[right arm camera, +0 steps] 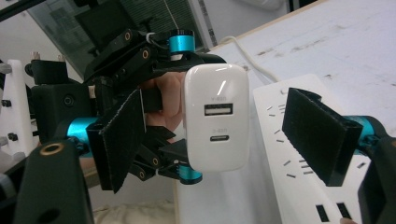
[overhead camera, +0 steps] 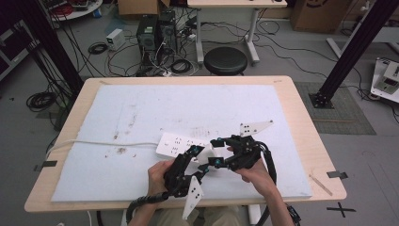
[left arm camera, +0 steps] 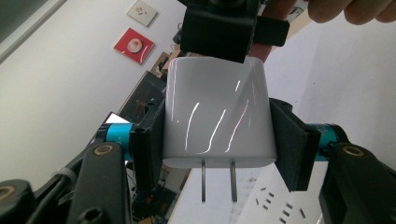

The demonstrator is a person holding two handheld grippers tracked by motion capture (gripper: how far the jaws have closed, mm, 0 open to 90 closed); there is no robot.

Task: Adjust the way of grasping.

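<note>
A: Where is the charger (left arm camera: 217,114)?
B: Above the power strip (overhead camera: 176,143); your left gripper (left arm camera: 217,144) pinches it; prongs point down.
A: Its look?
B: Glossy white, two ports; your right gripper (right arm camera: 224,135) stands spread.

Wooden table (overhead camera: 301,117): white mat (overhead camera: 141,117), power strip (overhead camera: 176,143).

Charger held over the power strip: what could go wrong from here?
1. The left tongs pinch the glossy white charger by its smooth sides; it may slip or twist when pushed.
2. Its prongs hang above the power strip, not yet lined up with a socket, so they could jam.
3. The right tongs are open around it, giving no backup grip.
</note>
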